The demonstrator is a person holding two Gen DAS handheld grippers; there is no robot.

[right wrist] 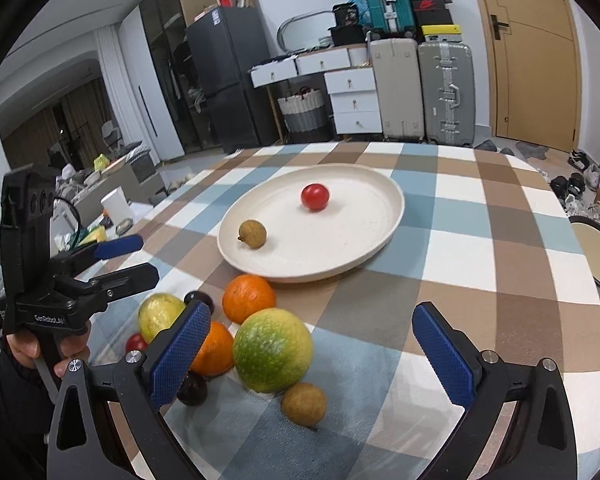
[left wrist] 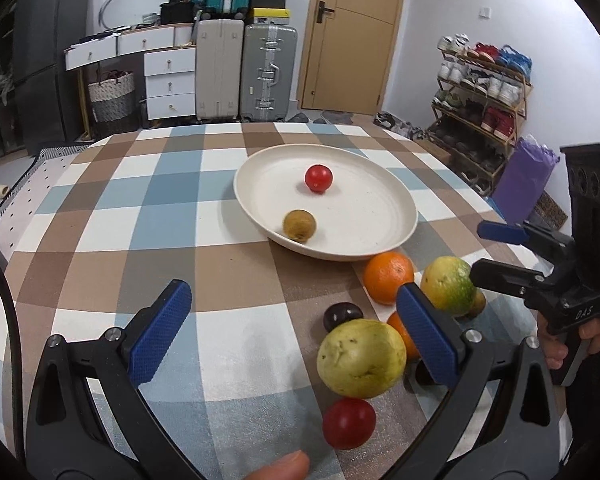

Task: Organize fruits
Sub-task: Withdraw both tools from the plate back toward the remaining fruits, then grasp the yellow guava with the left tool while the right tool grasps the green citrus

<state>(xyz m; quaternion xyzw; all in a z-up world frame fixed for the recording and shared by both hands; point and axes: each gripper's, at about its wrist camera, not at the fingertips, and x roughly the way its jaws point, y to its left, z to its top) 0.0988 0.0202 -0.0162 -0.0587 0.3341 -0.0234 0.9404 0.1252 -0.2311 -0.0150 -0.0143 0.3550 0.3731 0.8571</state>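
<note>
Cream-coloured and shallow, the plate (right wrist: 380,240) sits mid-table on the checked cloth (left wrist: 172,184) with only a red cherry tomato (right wrist: 315,197) and a small brown longan (right wrist: 253,233) in it, well apart from each other; the rest of the fruit is bunched on the cloth just short of the plate's near rim. My worry is that cluster: the orange (right wrist: 249,298), the green-yellow fruit (right wrist: 273,350), the yellow fruit (left wrist: 361,363) and a second orange (right wrist: 214,350) look to be touching or nearly so, with a dark plum (left wrist: 342,315), another red tomato (left wrist: 349,423) and a loose longan (right wrist: 303,403) tucked around them. I judge that a finger pushed in beside one round fruit could nudge its neighbours, and they might roll across the smooth cloth toward the table edge. The low rim of the plate may also let a dropped fruit roll out again. My left gripper (left wrist: 294,334) is spread wide and holds nothing, its right pad just beside the yellow fruit and in front of the second orange. My right gripper (right wrist: 312,360) is equally wide and empty, with the green-yellow fruit and the loose longan lying between its fingers, though I cannot tell whether the left pad touches the orange behind it.
</note>
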